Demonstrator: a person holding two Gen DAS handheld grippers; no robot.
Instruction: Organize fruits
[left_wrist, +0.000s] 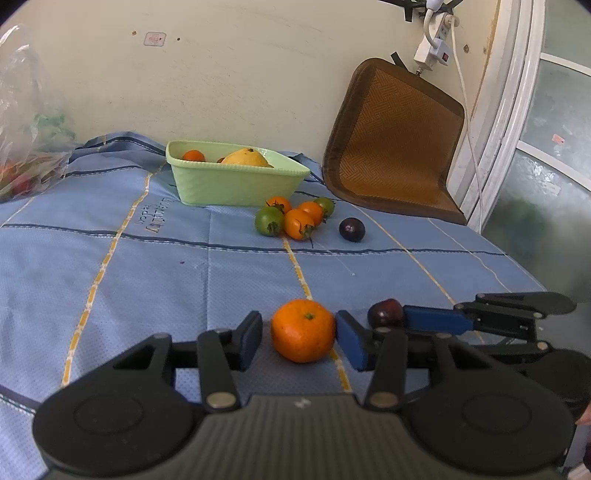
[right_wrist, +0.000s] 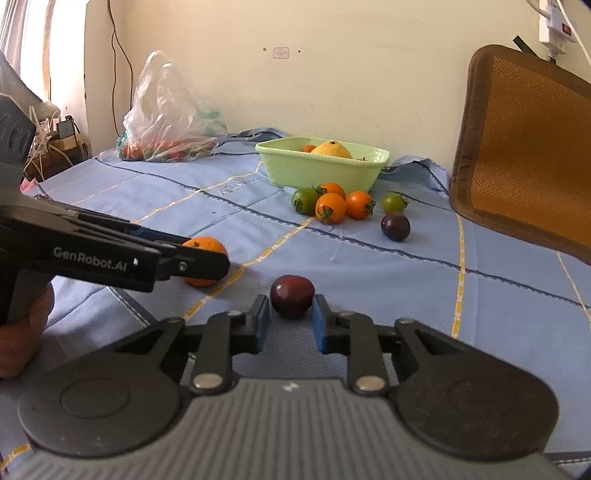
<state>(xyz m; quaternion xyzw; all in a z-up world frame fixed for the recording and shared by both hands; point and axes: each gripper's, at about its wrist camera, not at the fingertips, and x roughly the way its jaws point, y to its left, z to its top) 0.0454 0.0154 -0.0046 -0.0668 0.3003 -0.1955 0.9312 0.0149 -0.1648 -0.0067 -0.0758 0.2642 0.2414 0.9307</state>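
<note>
Left wrist view first. My left tongs (left_wrist: 300, 332) straddle the orange mandarin (left_wrist: 302, 330), which sits on the blue cloth (left_wrist: 147, 277) toward its near edge, on a yellow stripe. The right-hand pad (left_wrist: 351, 341) looks to be touching the peel, but I can see a sliver of cloth between the fruit and the other pad. So these jaws are narrow around the mandarin and not yet clamped on it.

Just to the right, the right tongs (left_wrist: 404, 318) reach in from the side, their blue finger against a dark plum (left_wrist: 386, 313). Toward the far edge stands the green basket (left_wrist: 236, 184), already with fruit in it. In front of it is a cluster of small orange and green tomatoes (left_wrist: 291, 218), with a second plum (left_wrist: 351, 229) beside them.

Now the right wrist view. The dark plum is right between my fingertips, both blue pads (right_wrist: 260, 321) hard up against its sides. I read that as a narrow grip holding the plum, though it hasn't left the cloth. The left tongs cross in from the left, hiding part of the mandarin. The basket is well apart, straight ahead near the far edge.

I judge we are at the grasp stage, one fruit per hand. Next, the left needs to squeeze in until both pads bite. Then both lift clear and carry toward the far edge to the basket. I'd keep the pressure gentle, since round fruit will roll out of a lopsided pinch.
</note>
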